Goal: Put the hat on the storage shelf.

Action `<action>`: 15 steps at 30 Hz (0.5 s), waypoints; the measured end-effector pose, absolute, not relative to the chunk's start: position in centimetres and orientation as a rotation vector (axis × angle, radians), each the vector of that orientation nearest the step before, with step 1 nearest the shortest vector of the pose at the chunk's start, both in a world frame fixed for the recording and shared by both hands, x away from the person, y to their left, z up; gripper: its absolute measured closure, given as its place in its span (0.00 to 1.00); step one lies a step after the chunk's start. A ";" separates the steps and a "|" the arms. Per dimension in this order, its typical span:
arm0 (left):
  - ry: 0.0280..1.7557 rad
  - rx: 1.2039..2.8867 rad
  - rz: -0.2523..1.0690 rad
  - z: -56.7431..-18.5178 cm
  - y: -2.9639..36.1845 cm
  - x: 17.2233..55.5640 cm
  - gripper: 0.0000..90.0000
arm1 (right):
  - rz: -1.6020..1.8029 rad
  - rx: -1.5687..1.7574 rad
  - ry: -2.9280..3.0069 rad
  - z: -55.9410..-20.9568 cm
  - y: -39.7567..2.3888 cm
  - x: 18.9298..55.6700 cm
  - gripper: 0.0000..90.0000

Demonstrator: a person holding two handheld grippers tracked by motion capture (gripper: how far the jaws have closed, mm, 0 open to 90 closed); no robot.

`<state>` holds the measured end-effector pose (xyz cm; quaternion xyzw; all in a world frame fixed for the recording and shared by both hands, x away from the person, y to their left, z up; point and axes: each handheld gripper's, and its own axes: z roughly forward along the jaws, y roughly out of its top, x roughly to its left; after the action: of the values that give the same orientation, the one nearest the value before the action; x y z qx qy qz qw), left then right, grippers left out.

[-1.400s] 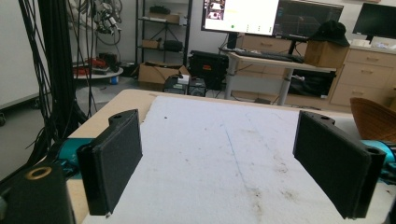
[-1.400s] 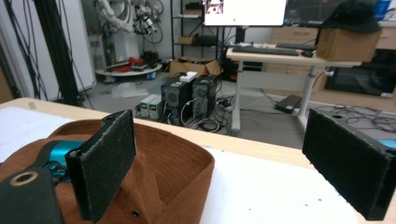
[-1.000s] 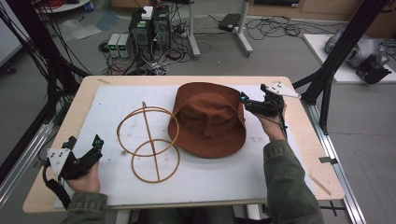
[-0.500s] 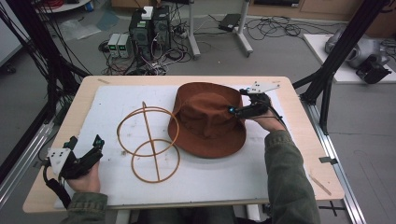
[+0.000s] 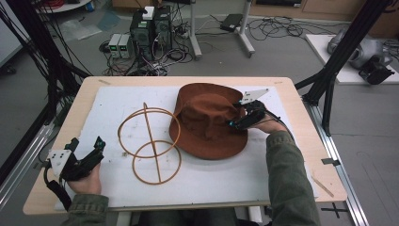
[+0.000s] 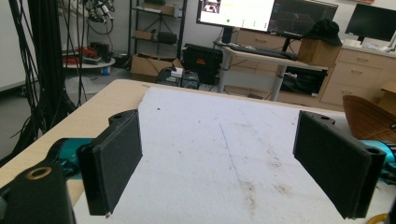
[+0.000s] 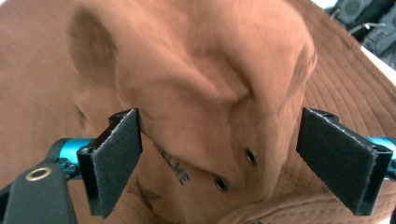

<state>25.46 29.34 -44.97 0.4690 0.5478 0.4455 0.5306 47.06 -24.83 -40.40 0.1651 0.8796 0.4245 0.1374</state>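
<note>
A brown felt hat [image 5: 207,120] lies brim-down on the white mat [image 5: 226,179], right of centre. My right gripper [image 5: 235,123] reaches in from the hat's right side. In the right gripper view its jaws straddle the hat's crown [image 7: 201,70]; they have just been closing a little, and the pads [image 7: 116,158] still stand wide beside the crown, so my right gripper [image 7: 219,140] is open. A brown ring stand [image 5: 150,141] lies on the mat left of the hat. My left gripper [image 5: 96,150] rests open at the mat's near-left corner, with nothing between the jaws [image 6: 219,154].
The wooden table [image 5: 301,117] borders the mat on all sides. Black frame posts [image 5: 329,80] stand at both ends of the table. Computers and cables [image 5: 150,33] sit on the floor behind it. The hat's brim [image 6: 369,116] shows at the right of the left gripper view.
My right gripper has moved left and down from the hat's right rim onto the crown. The left gripper, the hat and the ring stand have stayed put.
</note>
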 end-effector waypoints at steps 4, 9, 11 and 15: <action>1.308 1.119 1.059 -45.0 29.3 25.5 0.18 | 1.164 0.473 2.554 -40.9 -24.6 47.2 0.19; 1.314 1.112 1.053 -45.0 29.4 25.5 0.18 | 1.104 0.417 2.575 -40.8 -24.3 47.2 0.69; 1.317 1.109 1.048 -45.0 29.5 25.4 0.18 | 1.073 0.400 2.582 -40.8 -24.3 47.2 0.76; 1.322 1.100 1.043 -45.1 29.6 25.4 0.18 | 1.013 0.354 2.593 -40.5 -24.0 47.1 0.95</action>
<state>25.41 29.60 -45.07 0.4618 0.5553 0.4378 0.5355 47.11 -24.04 -40.54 0.1244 0.9110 0.3560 0.1667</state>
